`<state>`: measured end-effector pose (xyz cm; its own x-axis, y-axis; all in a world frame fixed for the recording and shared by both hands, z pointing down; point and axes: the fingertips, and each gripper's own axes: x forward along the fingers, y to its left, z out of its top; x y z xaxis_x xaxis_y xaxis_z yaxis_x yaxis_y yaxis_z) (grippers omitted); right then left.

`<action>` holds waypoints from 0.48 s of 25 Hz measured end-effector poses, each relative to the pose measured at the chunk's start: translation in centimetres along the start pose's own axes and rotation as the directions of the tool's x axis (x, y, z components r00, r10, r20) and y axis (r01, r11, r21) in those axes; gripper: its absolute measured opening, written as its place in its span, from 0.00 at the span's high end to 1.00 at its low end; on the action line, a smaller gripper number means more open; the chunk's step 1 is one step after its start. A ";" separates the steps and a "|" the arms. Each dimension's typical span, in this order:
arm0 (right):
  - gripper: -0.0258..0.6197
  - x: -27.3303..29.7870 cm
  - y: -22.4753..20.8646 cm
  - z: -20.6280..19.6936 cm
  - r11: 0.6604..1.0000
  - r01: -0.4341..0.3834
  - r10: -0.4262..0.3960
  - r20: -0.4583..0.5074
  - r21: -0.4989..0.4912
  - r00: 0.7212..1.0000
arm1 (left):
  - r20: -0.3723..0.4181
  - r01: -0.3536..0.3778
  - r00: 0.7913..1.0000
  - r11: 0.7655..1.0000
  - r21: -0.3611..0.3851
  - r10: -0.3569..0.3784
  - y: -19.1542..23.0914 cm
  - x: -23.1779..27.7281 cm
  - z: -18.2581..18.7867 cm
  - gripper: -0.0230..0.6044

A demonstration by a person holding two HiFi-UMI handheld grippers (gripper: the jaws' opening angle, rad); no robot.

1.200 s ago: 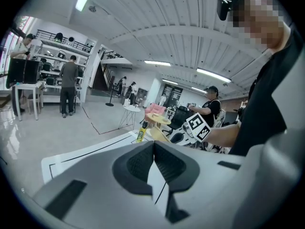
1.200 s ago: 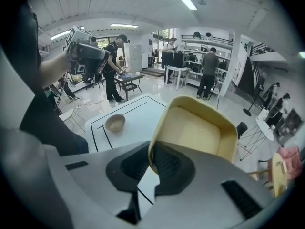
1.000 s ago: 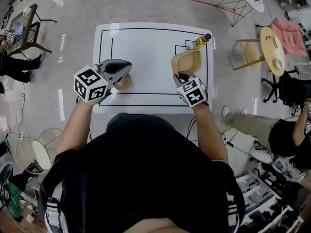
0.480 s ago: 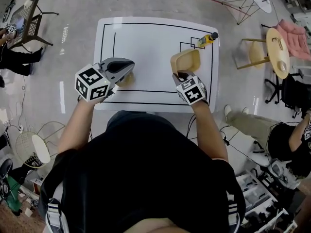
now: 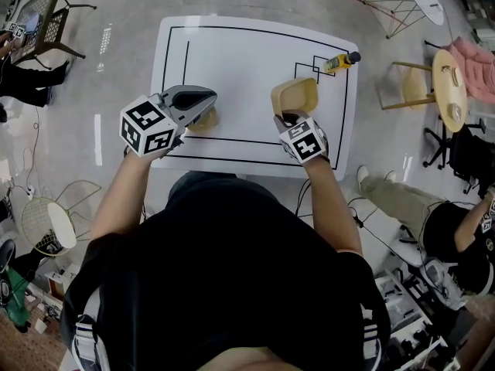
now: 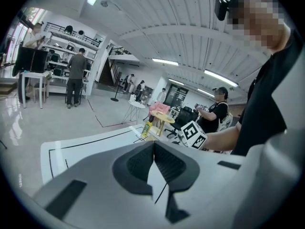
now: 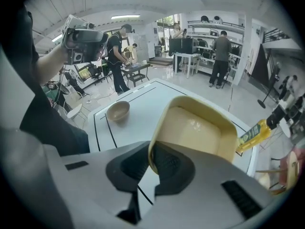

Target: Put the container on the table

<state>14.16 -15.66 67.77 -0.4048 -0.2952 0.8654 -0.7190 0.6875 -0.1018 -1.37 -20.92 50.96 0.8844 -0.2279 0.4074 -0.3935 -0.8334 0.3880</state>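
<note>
Nearest, above the table's near edge: left gripper [image 5: 207, 101] at near left, marker cube [image 5: 145, 130] toward the body, jaws pressed together in its own view [image 6: 153, 149], nothing between them. Right gripper [image 5: 291, 119] at near right, jaws pinching the near rim of the container [image 5: 295, 97]; in its own view [image 7: 151, 160] rim wall clamped between the two dark pads. Container [image 7: 200, 127] a tan, square tub with rounded corners, tilted, open side turned up and toward the camera, inside bare. Position: over the right part of the white table [image 5: 247, 56], inside the black border line [image 5: 232, 139], just short of the small drawn squares. Contact between its base and the tabletop: cannot tell. Small tan bowl [image 5: 203, 120] upright on the table at left, half covered by the left gripper from the head view, plain in the right gripper view [image 7: 117, 111], well apart from the container. Farther back, yellow bottle [image 5: 340, 60] with a dark cap lying on its side at the table's far right corner, beside the drawn squares, also visible past the container's rim [image 7: 252, 133]. Beyond the table, grey glossy floor; round wooden side table [image 5: 450, 90] at far right; several people standing at benches and shelves in the background.
</note>
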 end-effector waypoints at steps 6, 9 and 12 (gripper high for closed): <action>0.94 2.0 0.0 -0.2 1.000 -0.020 0.020 -0.018 -0.004 1.000 | -0.005 -0.009 1.000 1.000 -0.014 0.009 1.2 0.3 -0.8 0.95; 0.94 3.0 0.3 -0.3 0.999 -0.030 0.030 -0.023 -0.011 0.999 | -0.002 -0.013 1.000 1.000 -0.025 0.013 1.7 0.2 -1.1 0.95; 0.94 3.7 0.4 -0.2 0.999 -0.041 0.041 -0.033 -0.014 0.999 | -0.005 -0.017 1.000 0.999 -0.028 0.017 2.1 0.1 -1.2 0.95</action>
<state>12.46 -16.35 71.05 -0.4152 -0.2449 0.8762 -0.6939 0.7081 -0.1308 -2.42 -22.10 52.81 0.8763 -0.2394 0.4181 -0.4155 -0.8148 0.4043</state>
